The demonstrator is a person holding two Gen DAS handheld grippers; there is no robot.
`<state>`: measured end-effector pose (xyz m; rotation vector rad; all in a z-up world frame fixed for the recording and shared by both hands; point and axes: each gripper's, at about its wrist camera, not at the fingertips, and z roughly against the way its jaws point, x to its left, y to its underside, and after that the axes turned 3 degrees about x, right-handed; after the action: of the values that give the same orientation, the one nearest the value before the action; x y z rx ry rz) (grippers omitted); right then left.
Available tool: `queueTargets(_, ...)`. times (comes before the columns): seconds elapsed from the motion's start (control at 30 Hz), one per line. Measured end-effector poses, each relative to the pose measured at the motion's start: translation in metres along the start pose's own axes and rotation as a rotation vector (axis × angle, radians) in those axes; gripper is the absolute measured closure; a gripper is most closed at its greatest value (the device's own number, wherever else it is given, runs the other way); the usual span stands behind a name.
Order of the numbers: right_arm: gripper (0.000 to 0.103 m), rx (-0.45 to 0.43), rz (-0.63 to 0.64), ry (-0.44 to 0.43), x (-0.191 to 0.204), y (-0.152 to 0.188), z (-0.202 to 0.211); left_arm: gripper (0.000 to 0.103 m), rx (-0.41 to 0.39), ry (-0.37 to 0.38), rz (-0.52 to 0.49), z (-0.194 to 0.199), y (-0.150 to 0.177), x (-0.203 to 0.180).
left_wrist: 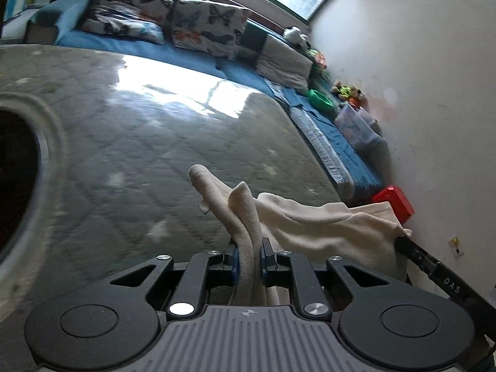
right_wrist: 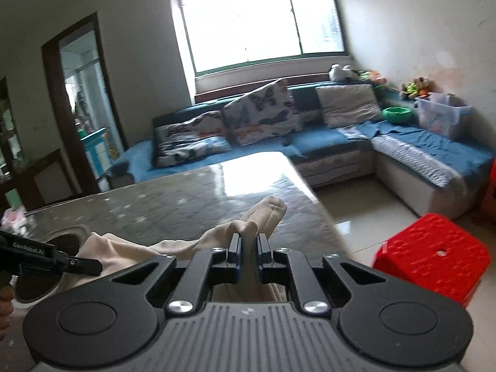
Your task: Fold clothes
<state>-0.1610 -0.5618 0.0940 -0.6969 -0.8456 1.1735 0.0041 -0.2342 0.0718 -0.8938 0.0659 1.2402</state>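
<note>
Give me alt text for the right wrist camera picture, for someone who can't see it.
The right gripper is shut on a cream garment above a glossy grey table; the left gripper holds the cloth's other end at the left edge. Behind are a blue sofa with butterfly cushions, a bright window and a red stool.

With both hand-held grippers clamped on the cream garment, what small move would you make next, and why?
Probably lower both together toward the table and draw them slightly apart. The left hand-held gripper and right hand-held gripper each pinch a bunched fold of the cream garment, which sags wrinkled between them, so spreading it flat should come before any fold.
</note>
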Motion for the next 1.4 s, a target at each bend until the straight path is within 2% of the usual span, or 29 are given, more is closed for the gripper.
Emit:
queueTargets(0.13, 0.095, 0.004, -0.018, 0.056, -0.019, 0.001, -0.006, 0.089, 0.030, -0.003, -0.025, -0.023, 0.000, -0.013)
queueTargets(0.3, 0.095, 0.077, -0.045, 0.147, -0.041, 0.018, -0.031, 0.087, 0.054, -0.039, -0.043, -0.034, 0.005, -0.013)
queueTargets(0.4, 0.094, 0.116, -0.046, 0.195, -0.050, 0.026, -0.041, 0.079, 0.062, -0.062, -0.053, -0.037, 0.006, -0.012)
queueTargets(0.53, 0.092, 0.103, -0.023, 0.142, -0.043, 0.017, -0.041, 0.058, 0.073, -0.092, -0.065, -0.041, 0.009, -0.010)
queueTargets(0.6, 0.091, 0.107, -0.010, 0.110, -0.037, 0.014, -0.046, 0.055, 0.074, -0.104, -0.072, -0.041, 0.009, -0.010)
queueTargets(0.67, 0.085, 0.126, -0.004, 0.079, -0.033, 0.012, -0.056, 0.045, 0.067, -0.112, -0.073, -0.042, 0.006, -0.011)
queueTargets(0.77, 0.084, 0.158, 0.004, 0.060, -0.026, 0.011, -0.077, 0.036, 0.048, -0.139, -0.093, -0.042, 0.000, -0.013)
queueTargets(0.83, 0.084, 0.180, -0.004, 0.058, -0.023, 0.012, -0.091, 0.033, 0.038, -0.155, -0.106, -0.043, -0.005, -0.015)
queueTargets(0.97, 0.082, 0.200, -0.027, 0.065, -0.027, 0.015, -0.110, 0.033, 0.039, -0.179, -0.123, -0.056, -0.013, -0.017)
queueTargets(1.07, 0.079, 0.194, -0.015, 0.066, -0.027, 0.015, -0.111, 0.033, 0.041, -0.208, -0.144, -0.067, -0.015, -0.018)
queueTargets(1.1, 0.078, 0.194, -0.012, 0.065, -0.027, 0.015, -0.109, 0.033, 0.042, -0.218, -0.151, -0.071, -0.015, -0.019)
queueTargets(1.17, 0.069, 0.194, -0.008, 0.062, -0.026, 0.014, -0.103, 0.032, 0.044, -0.237, -0.165, -0.078, -0.017, -0.020)
queueTargets(1.3, 0.067, 0.185, 0.023, 0.049, -0.020, 0.016, -0.082, 0.029, 0.033, -0.251, -0.189, -0.075, -0.013, -0.022)
queueTargets(1.4, 0.060, 0.190, 0.057, 0.021, -0.012, 0.024, -0.061, 0.027, 0.015, -0.256, -0.213, -0.068, -0.007, -0.026)
